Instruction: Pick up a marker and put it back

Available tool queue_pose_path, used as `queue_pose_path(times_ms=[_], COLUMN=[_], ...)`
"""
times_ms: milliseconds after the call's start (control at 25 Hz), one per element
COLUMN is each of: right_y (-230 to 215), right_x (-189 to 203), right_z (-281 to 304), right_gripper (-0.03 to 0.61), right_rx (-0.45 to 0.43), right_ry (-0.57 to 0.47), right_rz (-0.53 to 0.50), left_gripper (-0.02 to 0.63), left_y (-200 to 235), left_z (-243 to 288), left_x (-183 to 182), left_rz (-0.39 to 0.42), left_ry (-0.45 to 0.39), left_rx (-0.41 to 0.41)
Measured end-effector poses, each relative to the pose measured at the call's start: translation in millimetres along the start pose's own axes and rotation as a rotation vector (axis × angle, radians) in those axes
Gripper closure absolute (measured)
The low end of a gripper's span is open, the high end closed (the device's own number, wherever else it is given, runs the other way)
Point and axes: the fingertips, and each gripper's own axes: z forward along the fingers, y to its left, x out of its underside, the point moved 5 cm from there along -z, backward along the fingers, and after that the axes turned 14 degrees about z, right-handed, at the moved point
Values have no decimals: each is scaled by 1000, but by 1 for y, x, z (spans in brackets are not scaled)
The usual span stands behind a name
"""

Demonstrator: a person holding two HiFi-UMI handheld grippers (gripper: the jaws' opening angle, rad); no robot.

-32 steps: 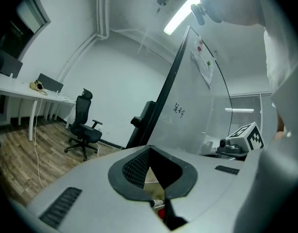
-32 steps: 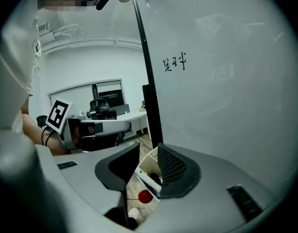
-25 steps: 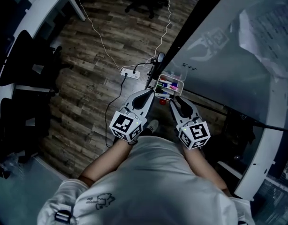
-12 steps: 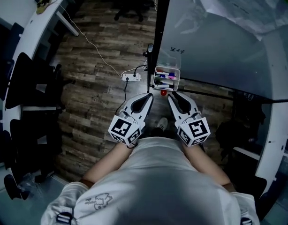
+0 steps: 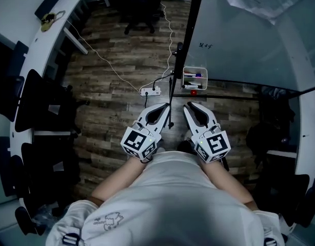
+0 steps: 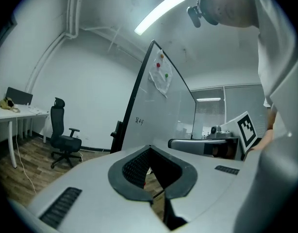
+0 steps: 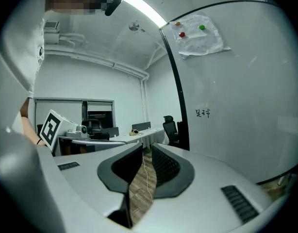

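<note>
the left gripper (image 5: 166,106) and the right gripper (image 5: 187,105) are held side by side in front of the person's torso, both pointing toward 12 o'clock, near each other but not touching; in the left gripper view the jaw tips meet, with only a sliver of floor showing through the hollow behind them and nothing held; in the right gripper view the jaws stand a narrow slit apart, with wood floor and a thin white cable seen through the slit, and nothing held there either

the markers (image 5: 192,76) lie in a small white tray (image 5: 205,79) fixed to the lower edge of the whiteboard (image 5: 239,40), at 12 o'clock from the right gripper and well apart from it; several markers lie across the tray, one with a purple cap, the others too small to tell; a small red round thing (image 5: 193,92) sits just below the tray, at its 6 o'clock

a white power strip (image 5: 150,91) lies on the wood floor (image 5: 111,60) at 11 o'clock from the left gripper, with cables running from it; a black office chair (image 5: 142,1) stands further off at 12 o'clock; a curved white bench (image 5: 24,14) runs along 10 o'clock; a sheet of paper (image 7: 197,35) is pinned high on the whiteboard with red and green magnets, and a little handwriting (image 7: 203,113) sits lower down on the board
</note>
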Motion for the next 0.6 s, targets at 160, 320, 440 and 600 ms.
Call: queue_pose_path(times_ms=[160, 320, 440, 600], right_y=[30, 54, 69, 83], right_x=[14, 21, 27, 37], right_z=[-19, -39, -55, -76], right_gripper=[529, 542, 551, 565], right_rx=[47, 82, 89, 83], right_ry=[-27, -50, -53, -62], right_rz=[22, 22, 10, 7], left_gripper=[609, 609, 609, 609], left_y=[-8, -19, -35, -60], left_z=[-32, -54, -63, -70], left_x=[-2, -2, -6, 0], left_rz=[14, 10, 17, 16], left_ry=[-14, -25, -37, -37], left_rx=[49, 94, 124, 173])
